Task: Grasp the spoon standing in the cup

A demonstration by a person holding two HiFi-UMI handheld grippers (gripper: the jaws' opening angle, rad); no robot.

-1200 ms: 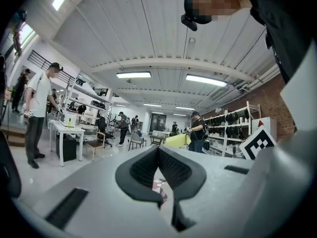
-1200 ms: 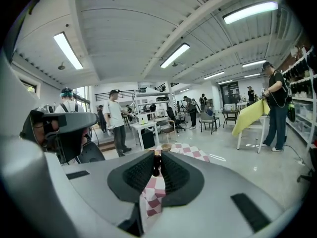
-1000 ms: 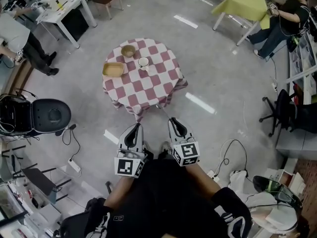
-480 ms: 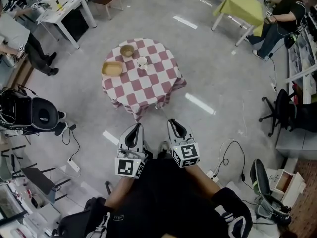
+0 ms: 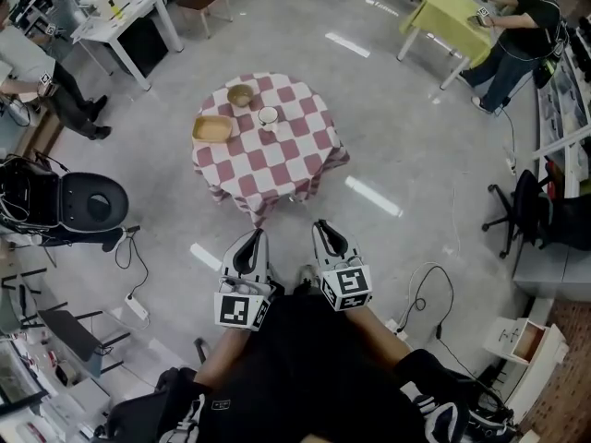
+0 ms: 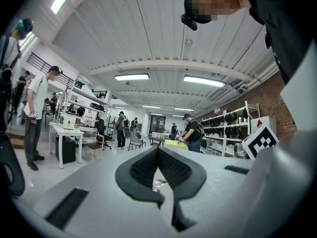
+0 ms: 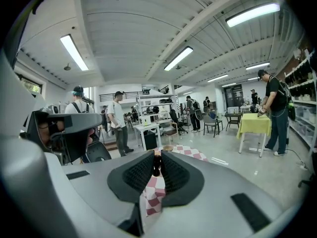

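Note:
A white cup (image 5: 268,115) stands far ahead on a round table with a red-and-white checked cloth (image 5: 277,164); the spoon in it is too small to make out. Both grippers hang close to my body, well short of the table. My left gripper (image 5: 251,234) has its jaw tips touching (image 6: 158,150) and holds nothing. On my right gripper (image 5: 323,225) a narrow slit shows between the jaws (image 7: 157,155), with nothing gripped. Through that slit the checked cloth (image 7: 152,195) shows below.
A round bowl (image 5: 239,95) and a tan squarish dish (image 5: 211,129) sit left of the cup. A black chair (image 5: 88,209) stands at left, a white desk (image 5: 120,12) beyond. Cables (image 5: 425,284) lie on the floor at right. People stand at a yellow table (image 5: 457,7).
Both grippers stay where they were. The black chair at left has shifted and turned, and the person at the yellow table has moved.

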